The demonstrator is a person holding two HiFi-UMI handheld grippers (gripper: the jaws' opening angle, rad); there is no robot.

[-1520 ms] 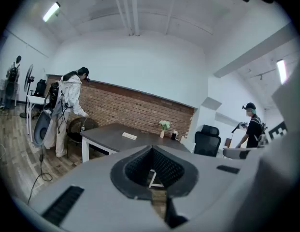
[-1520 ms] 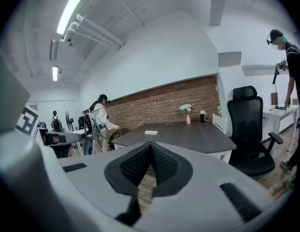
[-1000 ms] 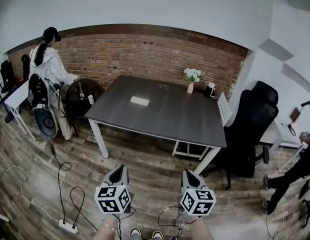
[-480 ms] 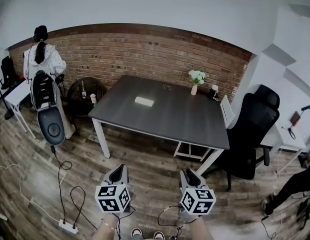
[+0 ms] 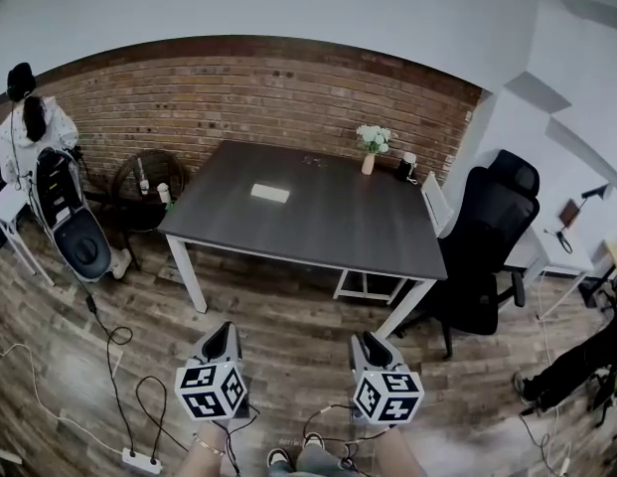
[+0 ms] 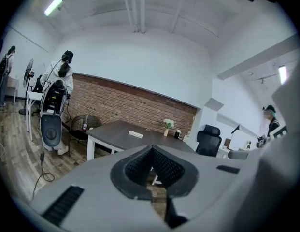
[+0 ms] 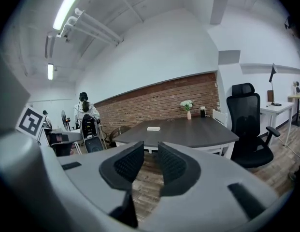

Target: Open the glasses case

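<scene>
The glasses case [image 5: 269, 193] is a flat white box lying shut on the dark table [image 5: 318, 232], toward its far left part. It also shows small and far off as the case [image 6: 135, 134] in the left gripper view and the case [image 7: 153, 128] in the right gripper view. Both grippers hang low over the wooden floor, well short of the table. My left gripper [image 5: 221, 338] [image 6: 150, 150] has its pad tips touching and holds nothing. My right gripper [image 5: 365, 343] [image 7: 150, 146] shows a narrow gap between its pads, with nothing in it.
A vase of white flowers [image 5: 371, 147] and a small dark object [image 5: 404, 167] stand at the table's far edge. A black office chair [image 5: 482, 246] is at the right. A person [image 5: 30, 127] with a wheeled device [image 5: 75, 232] is at the left. Cables and a power strip [image 5: 139, 458] lie on the floor.
The person and the wheeled device have moved further left. The head view has shifted, so the table sits slightly left. Both grippers stay low and apart, a little lower in the picture.
</scene>
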